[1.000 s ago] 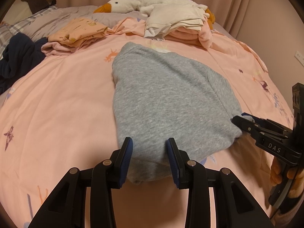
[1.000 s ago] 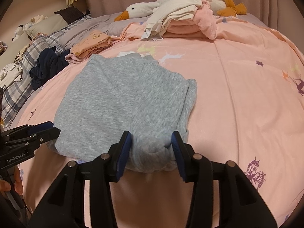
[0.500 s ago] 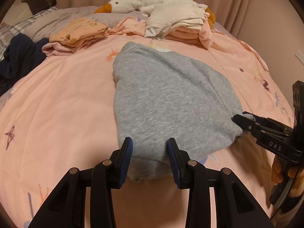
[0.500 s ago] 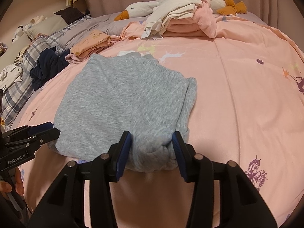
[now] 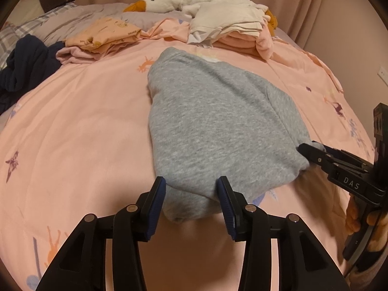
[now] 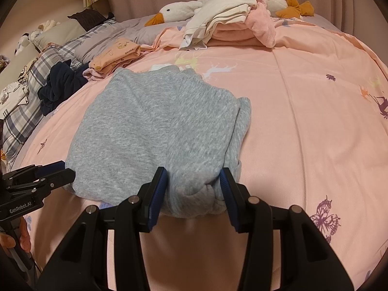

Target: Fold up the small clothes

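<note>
Grey garment (image 5: 213, 126) lies mid-bed on pink duvet (image 5: 80, 131), folded at least once into a thick oblong, long axis running away from cams; layered edge shows along its right side in right wrist view (image 6: 155, 131). Near edge bunched, hanging slightly over shadowed dip at front.

Left gripper (image 5: 191, 194) straddles near-left corner of garment. Jaws opening; cloth sits betw blue pads but gap visible on the left pad side, so grip reads as letting go, not pinching. Right gripper (image 6: 194, 191) on near-right corner: fabric wad fills the space pad to pad, wrinkled, looks clamped on cloth. Each gripper also seen side-on from the other's cam, at the garment's corners.

Progress, as judged: this piece partway, fold(s) already in, prob needs one more fold or a final tidy and placing on a pile. Folded stacks at far end: peach printed items (image 5: 104, 36) far left, cream/pink stack (image 5: 232, 31) far right, so some pieces look done. Navy clothing (image 5: 26, 65) crumpled at left edge, prob still to fold.

Beyond: goose plush (image 6: 184, 12) behind stacks, plaid bedding (image 6: 26, 101) left, curtains at back.

Writing: "DAS" on right gripper body, "GenRobot.AI" on left gripper body, "GAGAGA"-like print on peach item, not sure
</note>
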A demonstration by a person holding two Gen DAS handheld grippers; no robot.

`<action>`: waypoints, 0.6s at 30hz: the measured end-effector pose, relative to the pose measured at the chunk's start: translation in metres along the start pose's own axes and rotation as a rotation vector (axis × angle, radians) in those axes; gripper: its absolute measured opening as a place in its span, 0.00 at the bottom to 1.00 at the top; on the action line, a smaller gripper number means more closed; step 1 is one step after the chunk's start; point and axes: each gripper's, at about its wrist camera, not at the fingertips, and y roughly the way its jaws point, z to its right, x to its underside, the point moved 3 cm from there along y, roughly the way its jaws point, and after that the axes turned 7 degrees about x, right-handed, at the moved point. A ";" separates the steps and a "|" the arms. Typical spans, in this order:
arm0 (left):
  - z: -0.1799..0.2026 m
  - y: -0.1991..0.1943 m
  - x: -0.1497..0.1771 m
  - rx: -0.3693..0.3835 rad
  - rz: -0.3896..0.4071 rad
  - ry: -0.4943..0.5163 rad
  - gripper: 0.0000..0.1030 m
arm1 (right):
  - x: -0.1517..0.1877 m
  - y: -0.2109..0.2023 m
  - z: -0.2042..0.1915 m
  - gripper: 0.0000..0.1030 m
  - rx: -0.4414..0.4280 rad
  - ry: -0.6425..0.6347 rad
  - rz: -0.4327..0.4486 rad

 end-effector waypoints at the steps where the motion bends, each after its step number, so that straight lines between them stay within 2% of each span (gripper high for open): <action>1: 0.001 -0.001 0.000 -0.001 0.000 0.000 0.42 | 0.000 0.000 0.000 0.45 0.000 0.000 0.000; 5: 0.001 -0.003 0.002 -0.001 -0.006 -0.008 0.42 | 0.002 -0.003 0.000 0.44 -0.001 0.008 -0.001; 9: 0.000 -0.006 0.007 -0.025 -0.019 -0.016 0.48 | 0.007 -0.010 0.001 0.46 0.007 0.004 0.003; 18: 0.001 -0.016 0.022 -0.029 -0.058 -0.057 0.49 | 0.019 -0.037 0.005 0.48 0.062 -0.012 0.011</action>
